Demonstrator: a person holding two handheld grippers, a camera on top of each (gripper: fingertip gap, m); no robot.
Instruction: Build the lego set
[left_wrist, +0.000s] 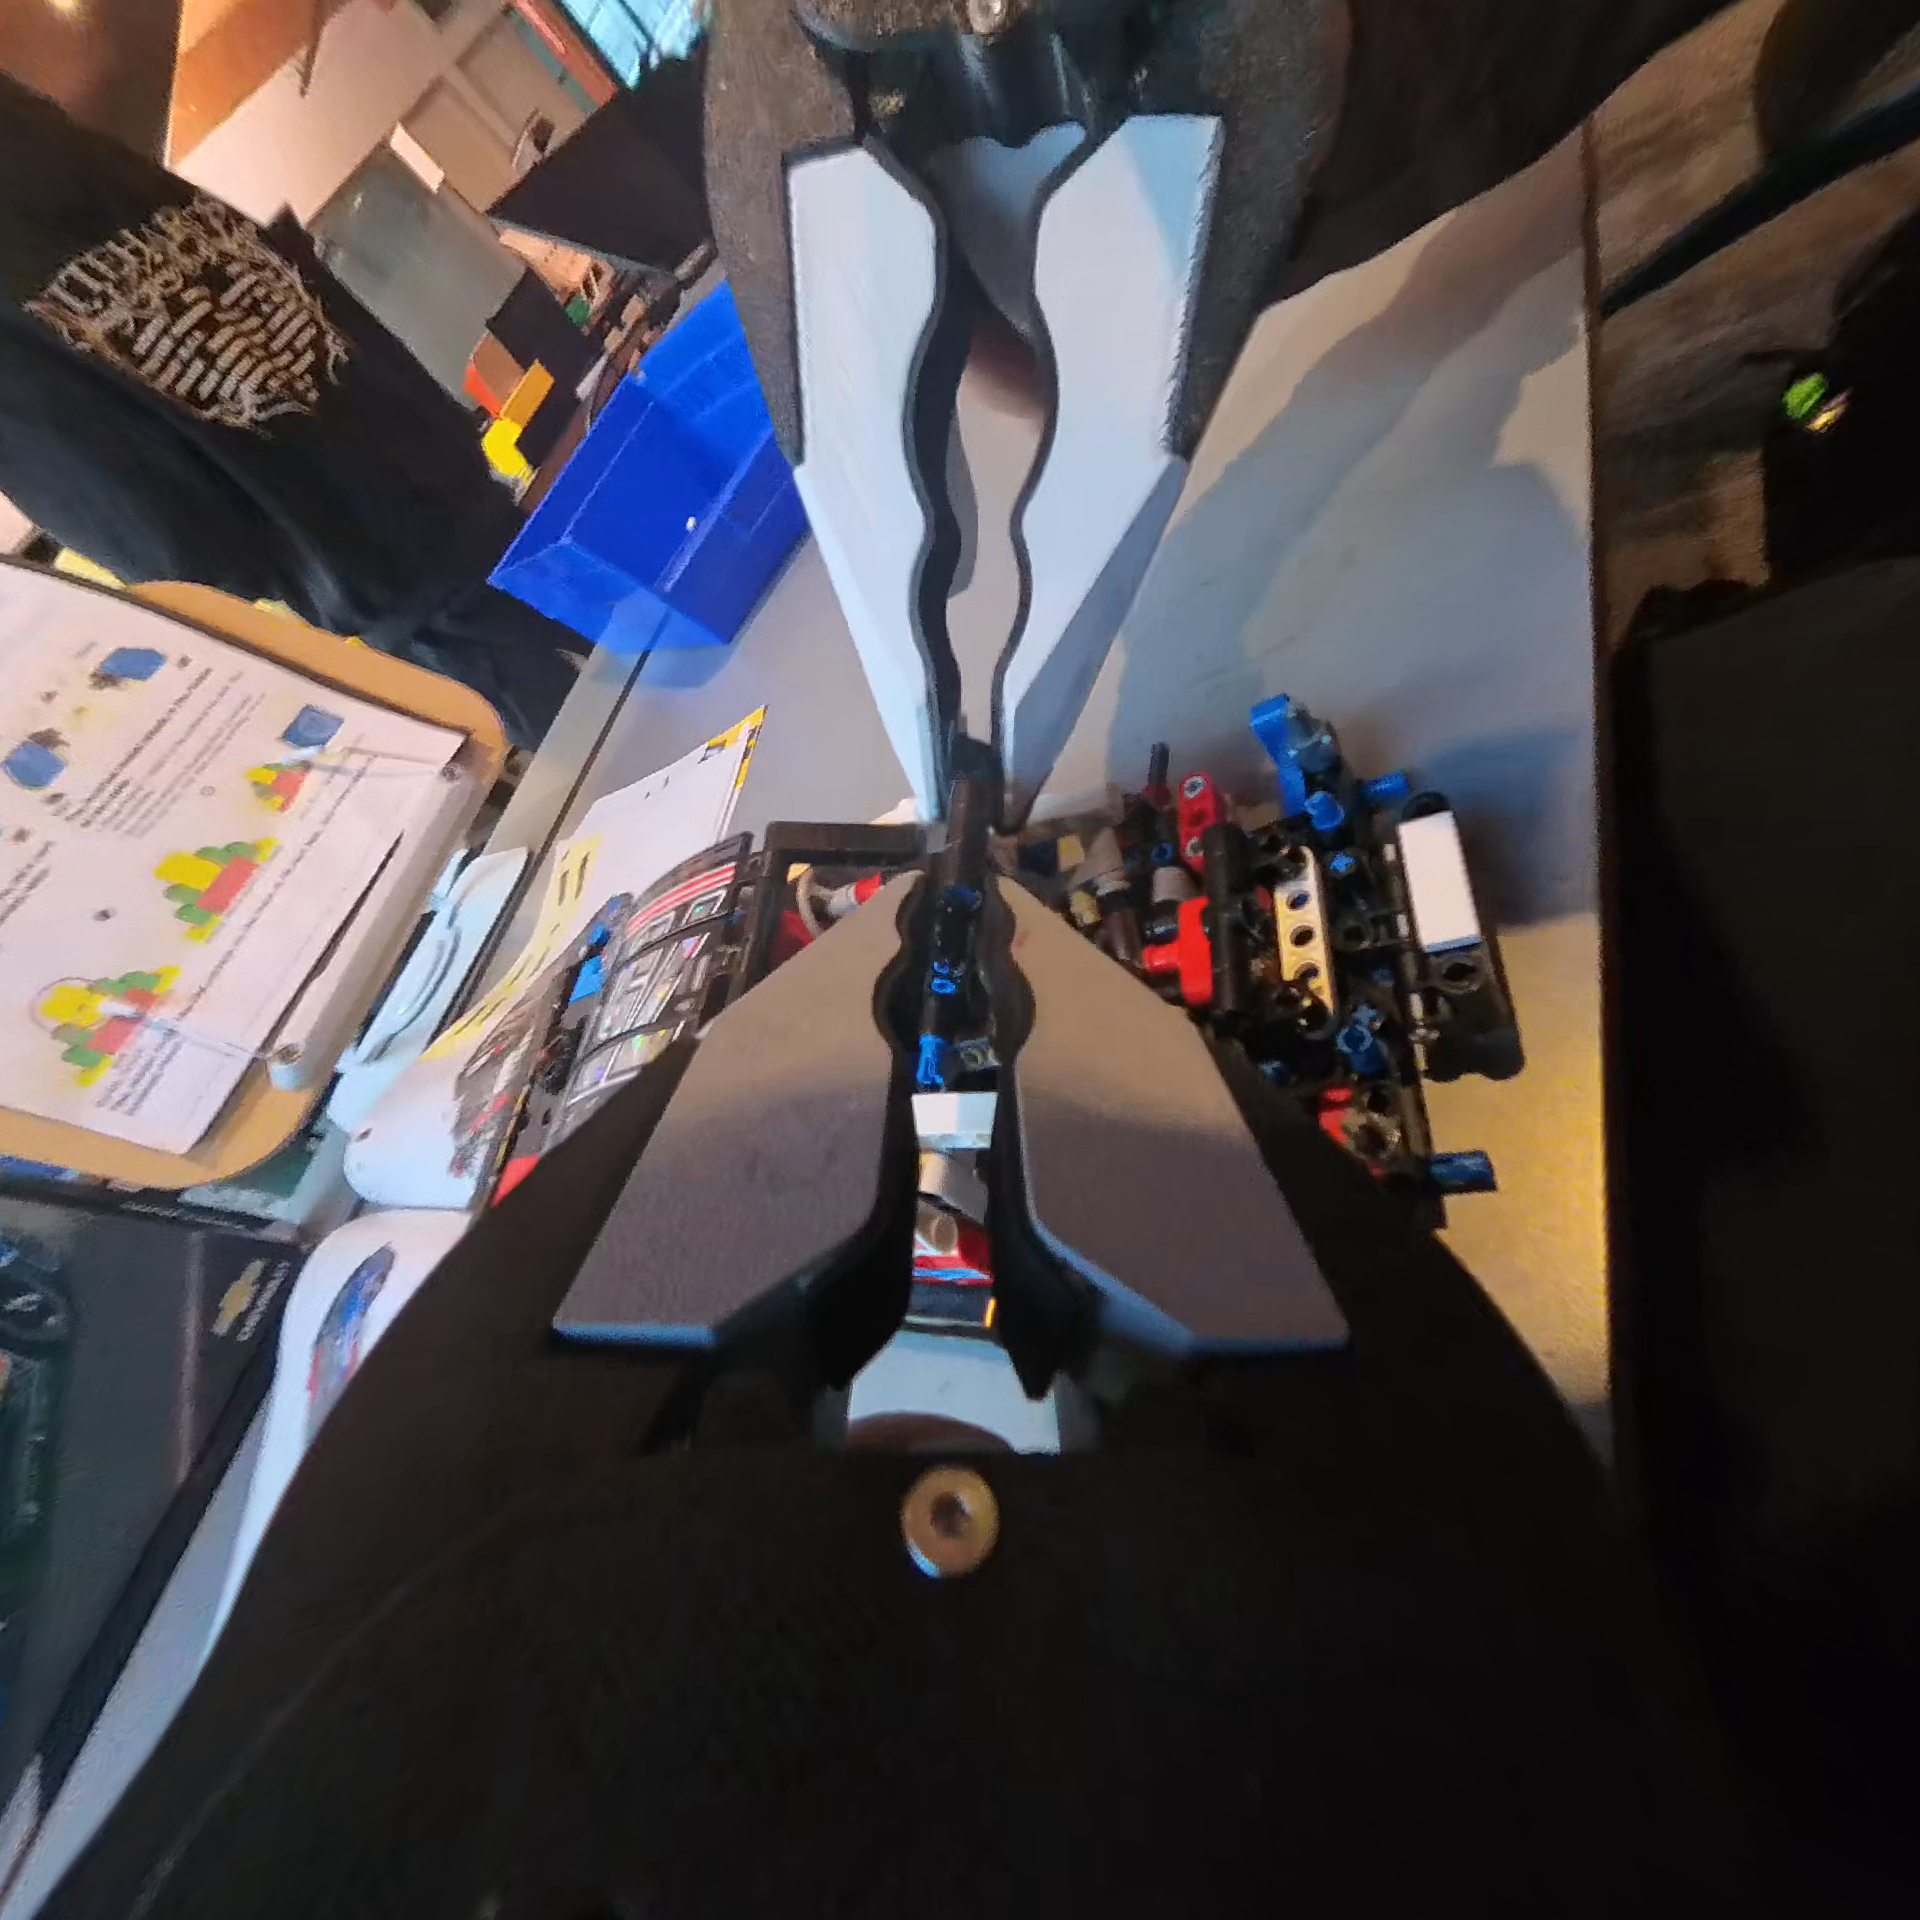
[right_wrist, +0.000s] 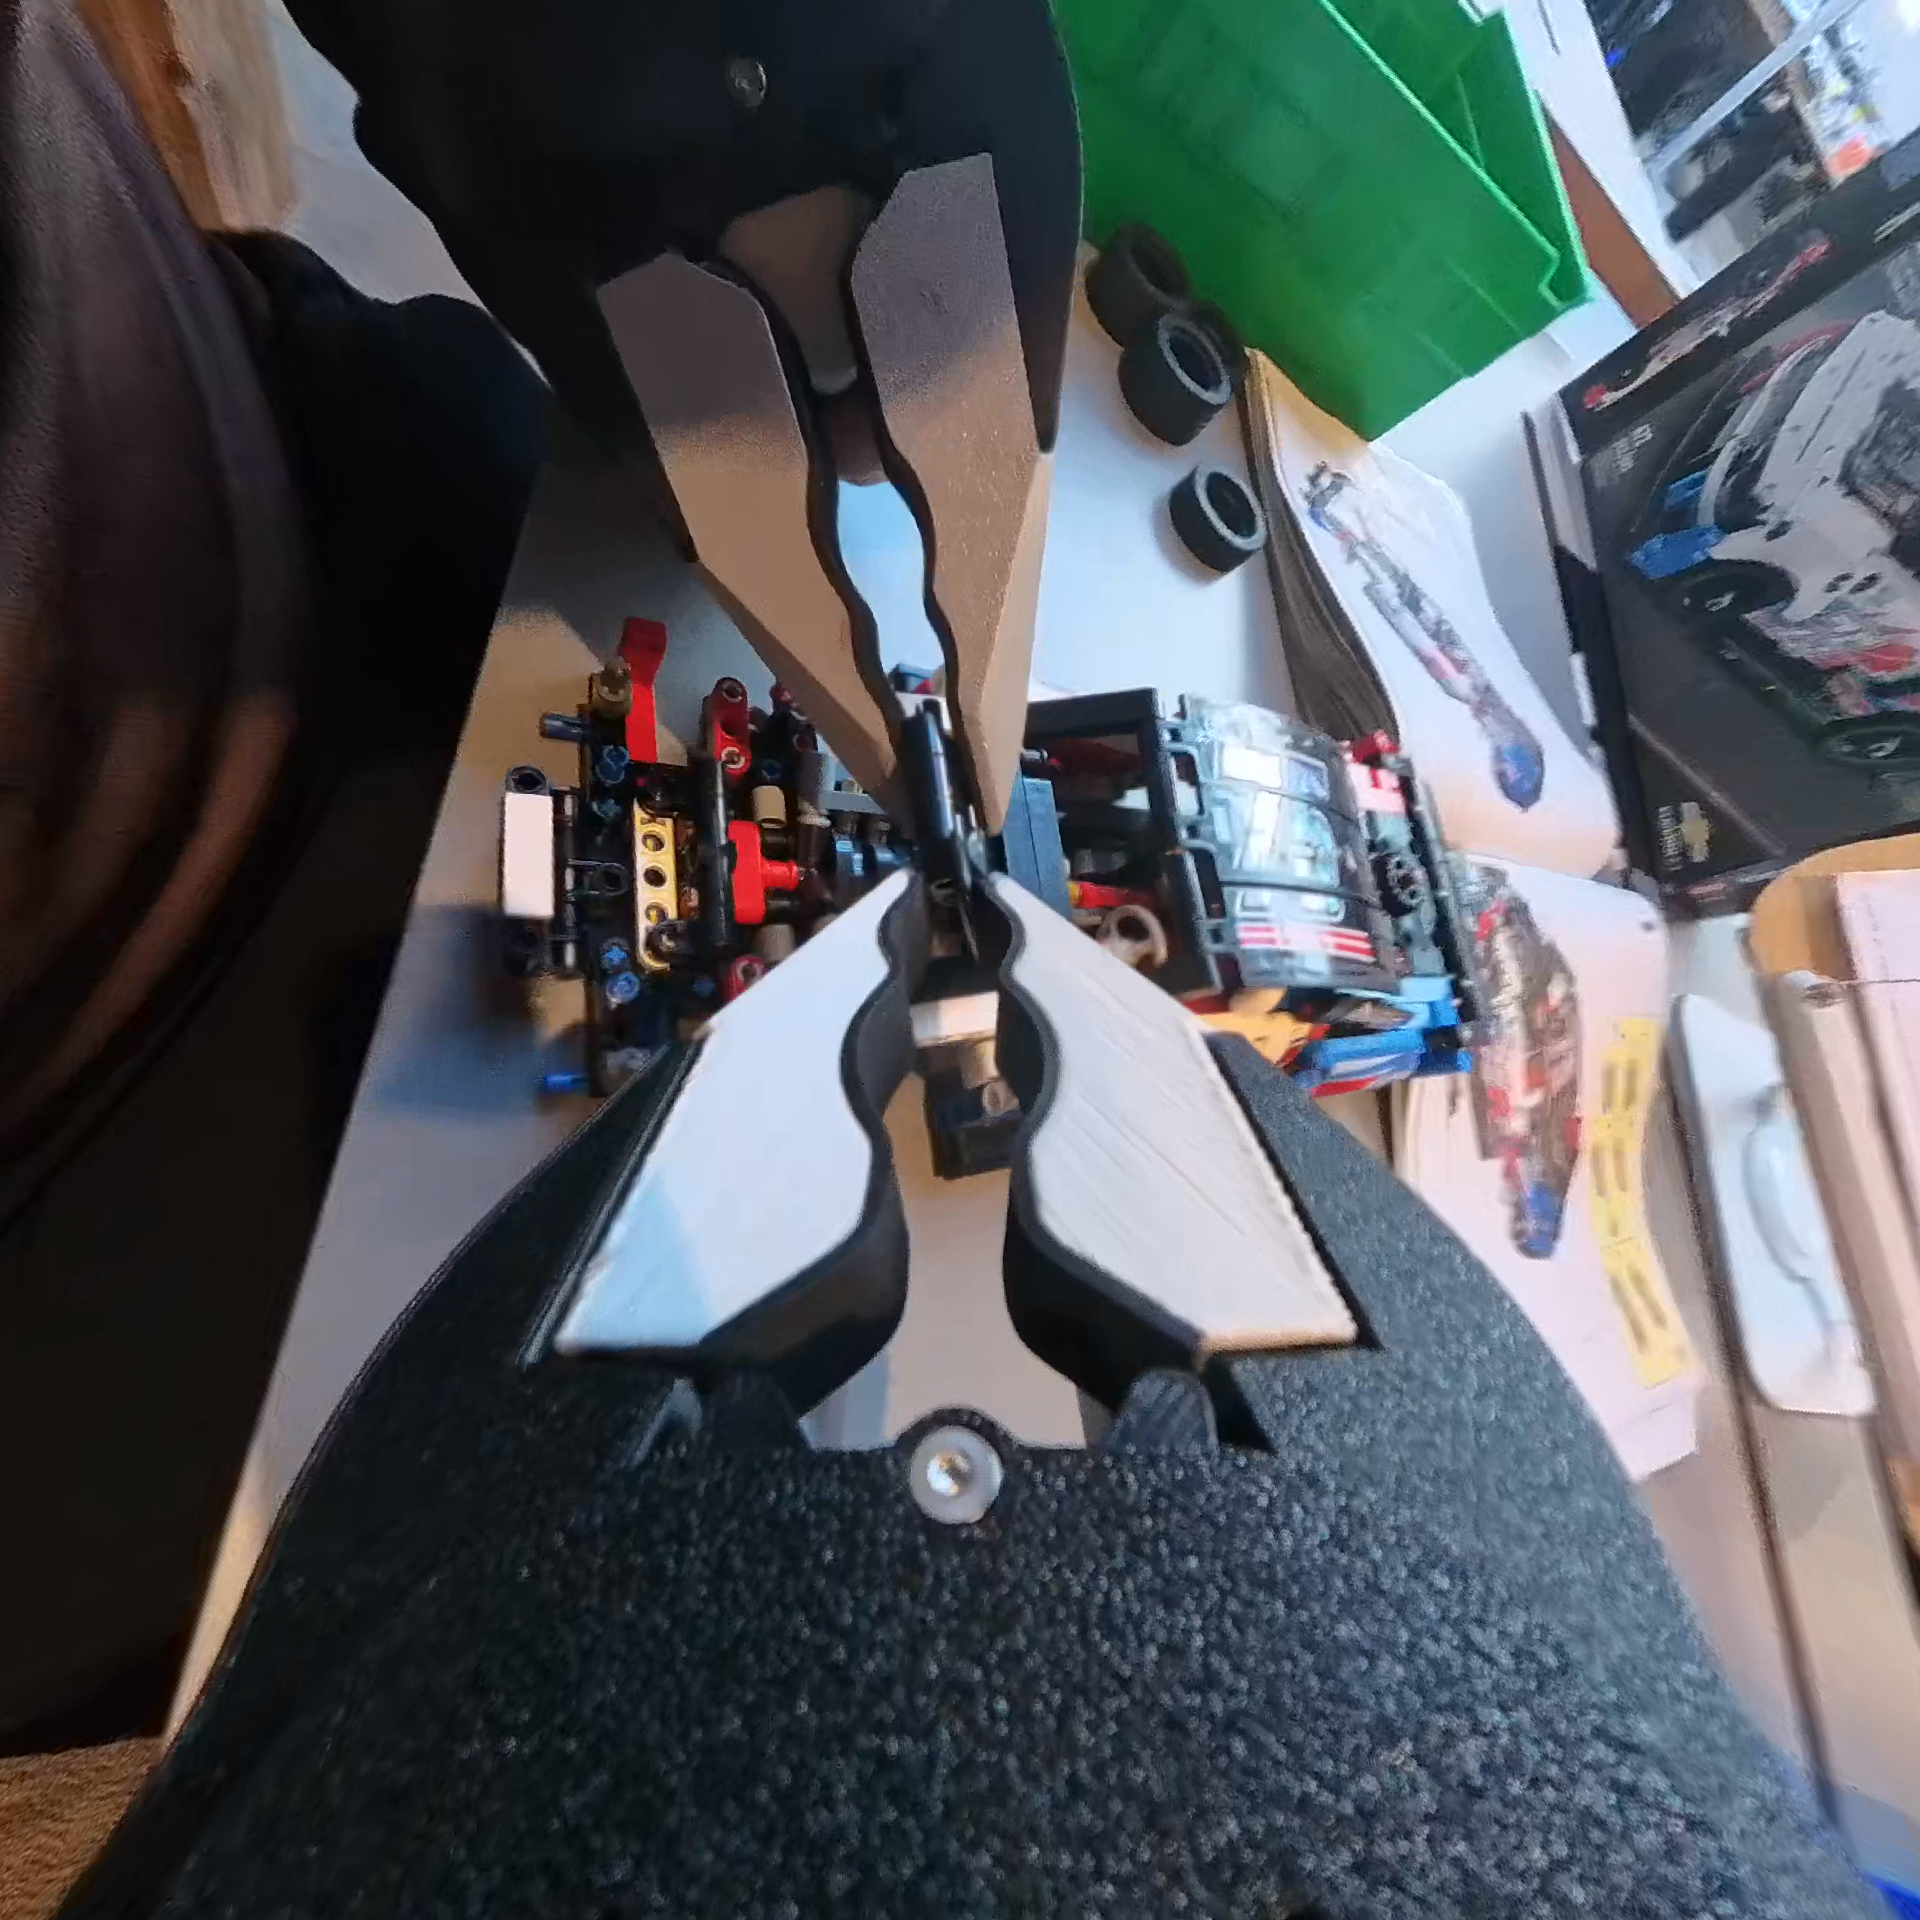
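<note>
A partly built lego car lies on the grey table (left_wrist: 1403, 468); its open chassis of black, red and blue parts (left_wrist: 1299, 935) shows in the left wrist view. In the right wrist view the chassis (right_wrist: 644, 862) is on the left and the stickered body (right_wrist: 1278, 831) on the right. My left gripper (left_wrist: 961, 878) and right gripper (right_wrist: 951, 883) meet tip to tip above the car. Both are closed on one small black lego piece (left_wrist: 961, 821), which also shows in the right wrist view (right_wrist: 932, 784). The right gripper (left_wrist: 971, 779) comes in from the top in the left view, and the left gripper (right_wrist: 935, 743) does in the right view.
A blue bin (left_wrist: 665, 499), a printed build sheet on a board (left_wrist: 156, 883) and a person in a black shirt (left_wrist: 187, 364) are on the left. A green bin (right_wrist: 1299, 187), loose tyres (right_wrist: 1184, 374), a booklet (right_wrist: 1434, 644), the set's box (right_wrist: 1766, 520) and a yellow sticker sheet (right_wrist: 1631, 1195) lie beyond. Only a small space, under 4 cm, lies between the two pairs of fingers.
</note>
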